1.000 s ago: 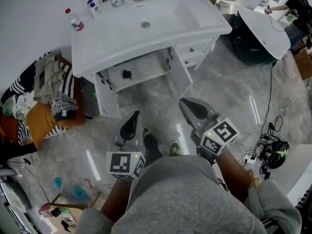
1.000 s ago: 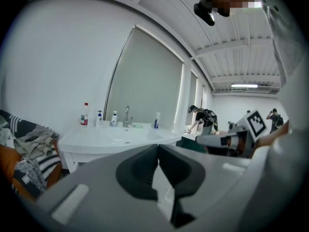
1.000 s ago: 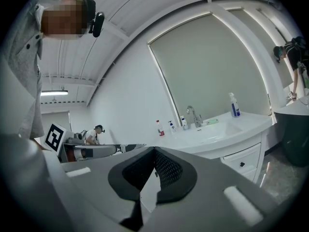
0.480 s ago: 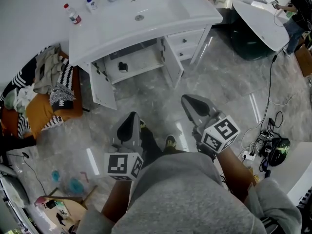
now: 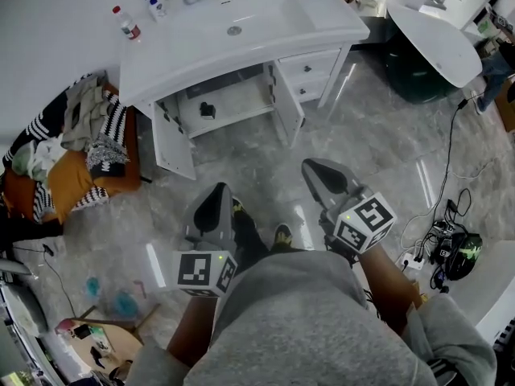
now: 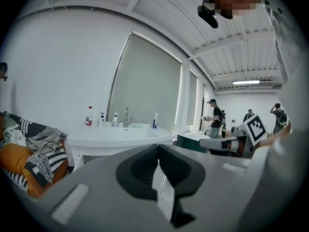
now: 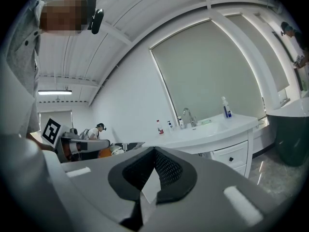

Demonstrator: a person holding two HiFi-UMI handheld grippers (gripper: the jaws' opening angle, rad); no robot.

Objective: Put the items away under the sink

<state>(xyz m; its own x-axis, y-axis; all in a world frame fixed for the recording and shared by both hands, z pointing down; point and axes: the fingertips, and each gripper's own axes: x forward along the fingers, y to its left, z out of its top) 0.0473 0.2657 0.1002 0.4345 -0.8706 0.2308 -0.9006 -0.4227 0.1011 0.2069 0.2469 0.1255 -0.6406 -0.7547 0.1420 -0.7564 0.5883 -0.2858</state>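
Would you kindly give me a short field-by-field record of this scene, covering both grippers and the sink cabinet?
left gripper: jaws together, nothing held
right gripper: jaws together, nothing held
cabinet: under the sink, doors open, small dark item on its shelf
countertop: red-capped bottle at its left end
beside the cabinet: pile of clothes

Clothes heap (image 5: 84, 123) — striped; floor cables (image 5: 441, 228)
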